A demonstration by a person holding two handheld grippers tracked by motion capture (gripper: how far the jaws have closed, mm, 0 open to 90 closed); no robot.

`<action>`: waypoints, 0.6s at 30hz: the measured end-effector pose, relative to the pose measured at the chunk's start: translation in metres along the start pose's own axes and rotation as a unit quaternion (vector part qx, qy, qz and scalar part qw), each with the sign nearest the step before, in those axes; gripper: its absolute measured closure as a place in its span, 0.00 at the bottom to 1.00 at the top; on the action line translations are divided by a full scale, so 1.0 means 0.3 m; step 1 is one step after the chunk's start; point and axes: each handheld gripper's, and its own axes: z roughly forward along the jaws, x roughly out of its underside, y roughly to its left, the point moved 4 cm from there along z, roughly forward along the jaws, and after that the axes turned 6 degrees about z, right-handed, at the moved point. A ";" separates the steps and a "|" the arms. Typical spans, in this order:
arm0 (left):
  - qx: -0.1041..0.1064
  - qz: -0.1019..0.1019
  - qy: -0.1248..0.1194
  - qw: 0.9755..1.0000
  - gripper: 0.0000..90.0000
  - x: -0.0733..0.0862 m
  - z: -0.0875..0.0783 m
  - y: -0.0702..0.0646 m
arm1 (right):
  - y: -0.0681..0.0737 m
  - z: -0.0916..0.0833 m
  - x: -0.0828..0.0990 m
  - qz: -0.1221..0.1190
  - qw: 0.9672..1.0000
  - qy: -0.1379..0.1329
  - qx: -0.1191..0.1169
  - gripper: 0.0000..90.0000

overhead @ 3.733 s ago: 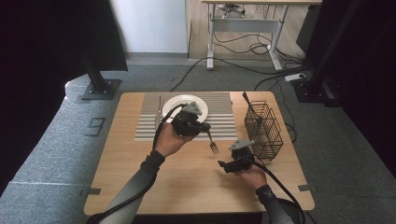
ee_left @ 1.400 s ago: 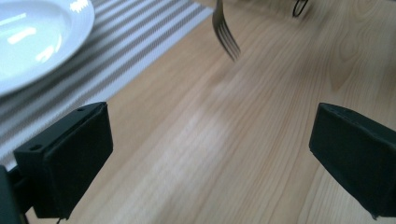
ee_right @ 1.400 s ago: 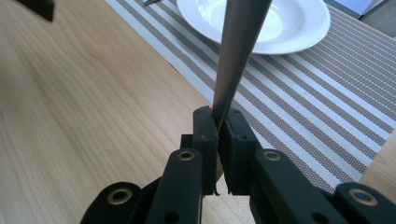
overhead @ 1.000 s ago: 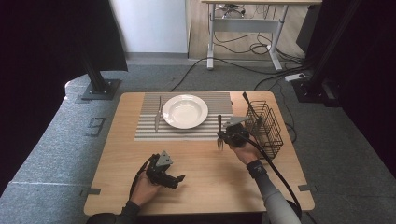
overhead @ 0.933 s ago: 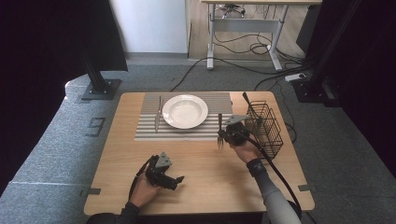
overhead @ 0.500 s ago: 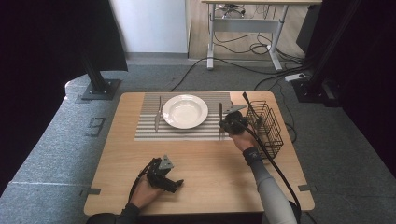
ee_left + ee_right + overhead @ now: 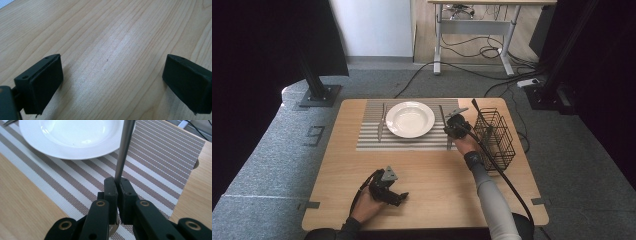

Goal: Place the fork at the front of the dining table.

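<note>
A metal fork (image 7: 447, 142) is held over the right strip of the striped placemat (image 7: 372, 140), just right of the white plate (image 7: 410, 119). My right gripper (image 7: 452, 128) is shut on it. In the right gripper view the fork's handle (image 7: 124, 147) rises from between the closed jaws of the right gripper (image 7: 117, 182), with the plate's rim (image 7: 75, 153) just behind. My left gripper (image 7: 398, 197) rests near the table's front edge. Its jaws stand wide apart over bare wood in the left gripper view (image 7: 112, 75), holding nothing.
A knife (image 7: 381, 122) lies on the placemat left of the plate. A black wire basket (image 7: 494, 132) stands close to the right of my right hand. Cables trail from both grippers toward the front of the wooden table (image 7: 437, 175).
My left gripper has withdrawn from the plate to the table's front. My right gripper has picked up the fork from the table and carried it back and left onto the placemat beside the plate.
</note>
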 end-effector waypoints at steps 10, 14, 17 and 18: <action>0.001 0.001 0.000 1.000 0.04 0.000 0.000 0.001 | -0.038 0.053 -0.008 0.012 1.000 0.012 0.020 0.95; 0.001 0.000 0.000 1.000 0.04 0.000 0.000 0.001 | -0.055 0.082 -0.007 0.024 0.999 0.021 0.030 0.95; 0.000 -0.001 0.000 1.000 0.04 0.000 0.000 0.001 | -0.067 0.107 -0.008 0.033 0.998 0.028 0.036 0.95; 0.000 -0.001 0.000 1.000 0.04 0.000 0.000 0.001 | -0.070 0.117 -0.009 0.034 0.998 0.030 0.039 0.95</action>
